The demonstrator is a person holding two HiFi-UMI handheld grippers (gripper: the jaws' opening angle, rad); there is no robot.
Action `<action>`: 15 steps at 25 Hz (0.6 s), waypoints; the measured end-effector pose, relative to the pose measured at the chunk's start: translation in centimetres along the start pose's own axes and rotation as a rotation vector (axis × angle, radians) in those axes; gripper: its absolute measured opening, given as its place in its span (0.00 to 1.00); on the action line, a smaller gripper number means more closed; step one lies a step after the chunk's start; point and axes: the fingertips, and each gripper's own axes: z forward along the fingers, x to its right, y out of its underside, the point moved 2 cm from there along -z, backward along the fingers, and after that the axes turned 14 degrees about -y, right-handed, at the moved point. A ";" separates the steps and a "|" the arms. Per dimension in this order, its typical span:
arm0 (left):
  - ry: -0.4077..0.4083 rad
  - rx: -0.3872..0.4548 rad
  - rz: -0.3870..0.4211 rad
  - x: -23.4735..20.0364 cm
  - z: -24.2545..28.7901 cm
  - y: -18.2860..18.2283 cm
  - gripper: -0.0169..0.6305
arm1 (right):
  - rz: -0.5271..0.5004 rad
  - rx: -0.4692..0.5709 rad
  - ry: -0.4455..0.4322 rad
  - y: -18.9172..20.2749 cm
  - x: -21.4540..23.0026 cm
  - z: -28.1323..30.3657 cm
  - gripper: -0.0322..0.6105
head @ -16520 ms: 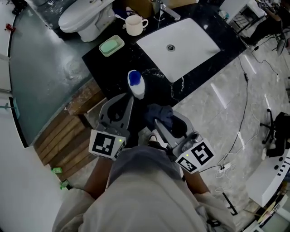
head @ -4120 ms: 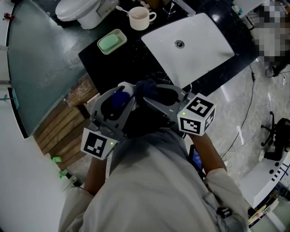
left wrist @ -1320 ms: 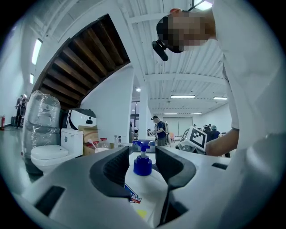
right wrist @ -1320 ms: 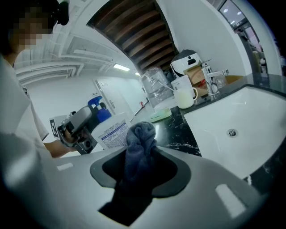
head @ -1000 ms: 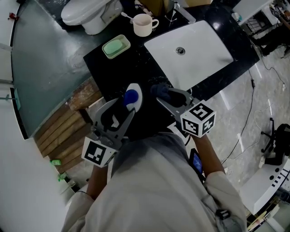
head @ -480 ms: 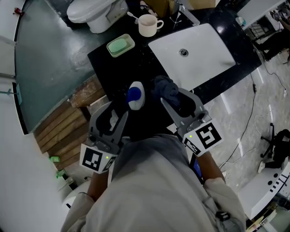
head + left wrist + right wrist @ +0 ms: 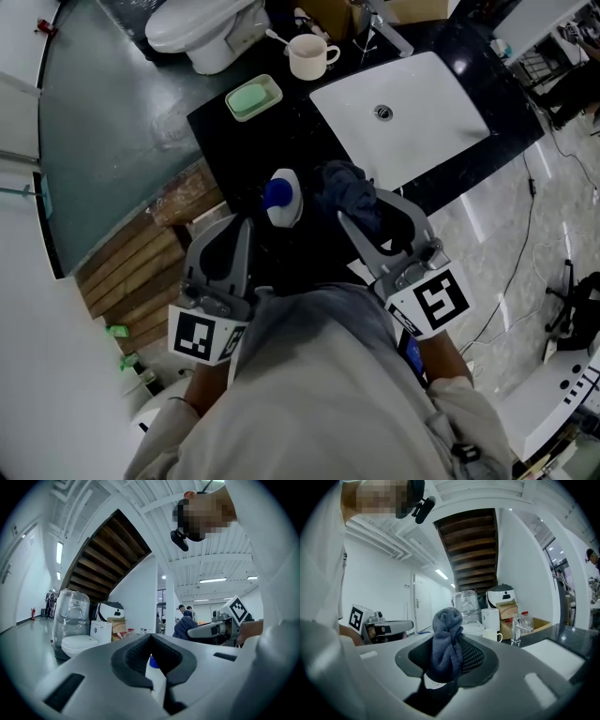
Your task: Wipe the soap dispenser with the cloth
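The soap dispenser (image 7: 282, 198), white with a blue top, stands free on the black counter (image 7: 234, 141). My left gripper (image 7: 246, 225) is just short of it; its jaws have just been closing and are shut with nothing between them. Past its tips (image 7: 151, 637) in the left gripper view, only a sliver of the dispenser's blue top (image 7: 153, 662) shows. My right gripper (image 7: 364, 211) is to the right of the dispenser and shut on a dark blue cloth (image 7: 347, 190). The bunched cloth (image 7: 446, 637) sticks up from the right gripper (image 7: 451, 665).
A white sink basin (image 7: 403, 94) with a faucet (image 7: 380, 26) lies at the right of the counter. A green soap dish (image 7: 253, 97) and a cream mug (image 7: 309, 56) sit at the back. A toilet (image 7: 202, 28) and wooden slats (image 7: 131, 281) are at the left.
The left gripper's jaws, open a second ago by the dispenser, have drawn back from it and shut empty. The right gripper with the cloth has shifted back toward the person.
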 end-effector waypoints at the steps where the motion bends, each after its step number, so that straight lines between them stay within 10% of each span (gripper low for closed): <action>1: 0.006 -0.006 -0.010 0.2 -0.1 -0.1 0.04 | -0.001 0.004 -0.001 -0.3 -0.2 -0.2 0.25; 15: 0.118 -0.004 0.003 0.8 0.4 -1.5 0.04 | -0.006 0.025 0.003 -2.5 -0.6 -0.9 0.24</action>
